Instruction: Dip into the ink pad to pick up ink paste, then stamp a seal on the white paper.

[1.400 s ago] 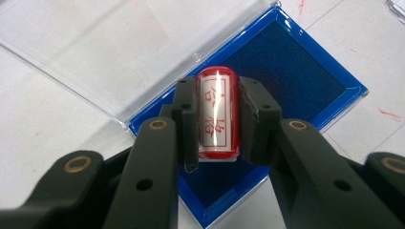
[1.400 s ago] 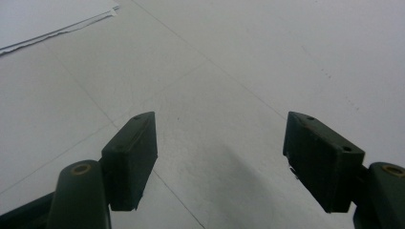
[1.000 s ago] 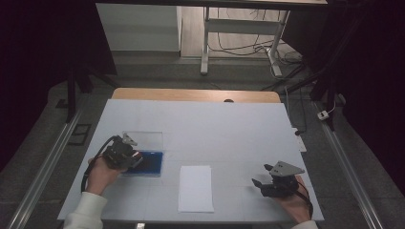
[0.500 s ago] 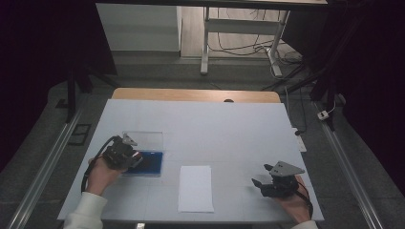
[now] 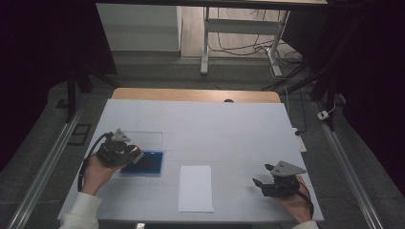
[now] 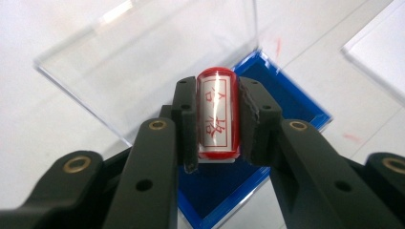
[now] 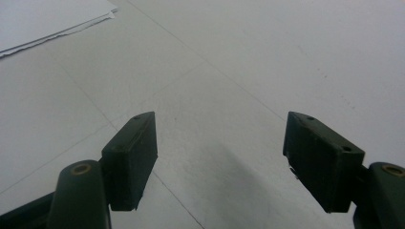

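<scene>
My left gripper (image 6: 217, 119) is shut on a red stamp (image 6: 217, 114) with a white label of red characters. It hangs just over the blue ink pad (image 6: 229, 186), whose clear lid (image 6: 143, 62) lies open beside it. From the high view the left gripper (image 5: 133, 156) sits at the table's left over the ink pad (image 5: 145, 164). A white sheet of paper (image 5: 196, 188) lies at the front centre. My right gripper (image 7: 219, 157) stands open over bare table, with nothing between its jaws; in the high view the right gripper (image 5: 260, 183) rests at the front right.
The white table (image 5: 215, 129) ends at a wooden strip along its far edge. Metal rails run along the floor on both sides. A corner of the paper (image 7: 47, 24) shows at the upper left of the right gripper view.
</scene>
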`<state>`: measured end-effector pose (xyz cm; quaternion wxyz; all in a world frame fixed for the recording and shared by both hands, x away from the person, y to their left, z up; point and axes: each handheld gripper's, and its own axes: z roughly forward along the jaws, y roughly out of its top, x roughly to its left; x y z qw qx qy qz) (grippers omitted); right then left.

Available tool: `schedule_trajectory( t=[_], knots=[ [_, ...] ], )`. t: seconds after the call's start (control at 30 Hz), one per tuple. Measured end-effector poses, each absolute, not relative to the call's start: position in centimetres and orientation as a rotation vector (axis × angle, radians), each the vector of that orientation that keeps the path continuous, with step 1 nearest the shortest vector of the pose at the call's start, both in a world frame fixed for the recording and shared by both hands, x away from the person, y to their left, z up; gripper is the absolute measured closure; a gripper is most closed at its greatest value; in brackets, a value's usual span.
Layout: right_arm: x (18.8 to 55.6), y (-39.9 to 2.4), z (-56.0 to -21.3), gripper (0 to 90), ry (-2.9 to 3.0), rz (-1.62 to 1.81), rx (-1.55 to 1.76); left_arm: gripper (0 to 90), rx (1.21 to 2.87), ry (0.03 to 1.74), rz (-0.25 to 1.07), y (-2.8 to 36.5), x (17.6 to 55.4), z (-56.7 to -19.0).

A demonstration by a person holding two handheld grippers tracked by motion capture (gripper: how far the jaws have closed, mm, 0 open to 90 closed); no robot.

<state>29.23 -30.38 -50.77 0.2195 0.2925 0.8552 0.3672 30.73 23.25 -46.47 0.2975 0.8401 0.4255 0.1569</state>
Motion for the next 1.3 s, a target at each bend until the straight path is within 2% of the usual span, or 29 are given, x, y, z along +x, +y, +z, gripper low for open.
schedule_trajectory(
  t=[0.63, 1.3],
  knots=[
    [29.2, -30.3, -50.8, 27.0, 2.37, 1.026, 0.809, 70.0, 2.125, 1.072, 0.33, 23.5, 30.0, -45.4],
    [29.2, -30.3, -50.9, 27.0, 2.372, 1.019, 0.81, 70.0, 2.104, 0.909, 0.282, 20.4, 28.8, -43.6]
  ],
)
